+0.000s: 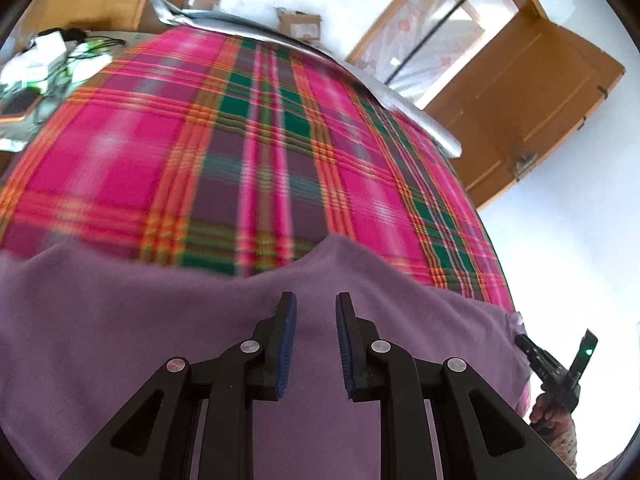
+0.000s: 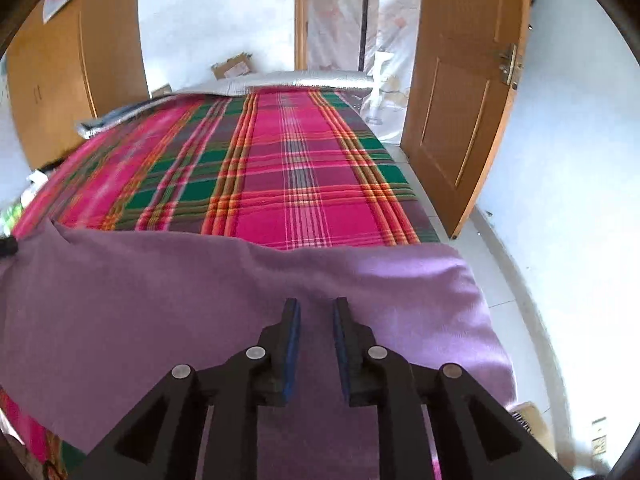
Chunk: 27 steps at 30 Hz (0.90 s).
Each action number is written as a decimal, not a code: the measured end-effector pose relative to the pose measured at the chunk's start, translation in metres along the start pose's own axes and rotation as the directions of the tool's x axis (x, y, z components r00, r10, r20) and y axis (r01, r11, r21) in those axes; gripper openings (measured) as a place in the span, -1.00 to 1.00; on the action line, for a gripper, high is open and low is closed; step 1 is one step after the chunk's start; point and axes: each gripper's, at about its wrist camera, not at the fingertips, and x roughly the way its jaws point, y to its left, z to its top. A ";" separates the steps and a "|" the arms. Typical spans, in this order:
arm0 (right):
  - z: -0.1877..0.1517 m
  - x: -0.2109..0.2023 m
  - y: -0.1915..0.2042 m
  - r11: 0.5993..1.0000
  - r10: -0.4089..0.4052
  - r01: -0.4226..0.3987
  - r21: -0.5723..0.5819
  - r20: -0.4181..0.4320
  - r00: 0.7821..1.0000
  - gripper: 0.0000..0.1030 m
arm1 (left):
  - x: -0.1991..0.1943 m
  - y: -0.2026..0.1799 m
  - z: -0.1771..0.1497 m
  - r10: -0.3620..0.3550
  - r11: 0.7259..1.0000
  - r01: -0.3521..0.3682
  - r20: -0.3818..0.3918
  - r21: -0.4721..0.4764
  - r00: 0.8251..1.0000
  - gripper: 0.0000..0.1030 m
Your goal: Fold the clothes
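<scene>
Purple garment (image 2: 168,300) is spread over the bed's (image 2: 296,184) near edge, one corner overhanging its right side. Left claw (image 1: 316,320) and right claw (image 2: 316,320) are narrowly parted above it, nothing held. Risk: overhang slipping off (fabric looks smooth) if one layer is pinched.

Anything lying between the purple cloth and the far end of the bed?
Nothing. In the right wrist view, only the bare plaid blanket stretches from the purple cloth to the silver mat at the far end.
</scene>
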 end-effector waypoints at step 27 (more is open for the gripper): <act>-0.005 -0.031 0.151 0.945 0.295 -0.281 -0.169 0.058 0.954 -0.58 | -0.117 0.098 -0.097 0.098 0.977 -0.059 0.190 -0.203 0.977 -0.60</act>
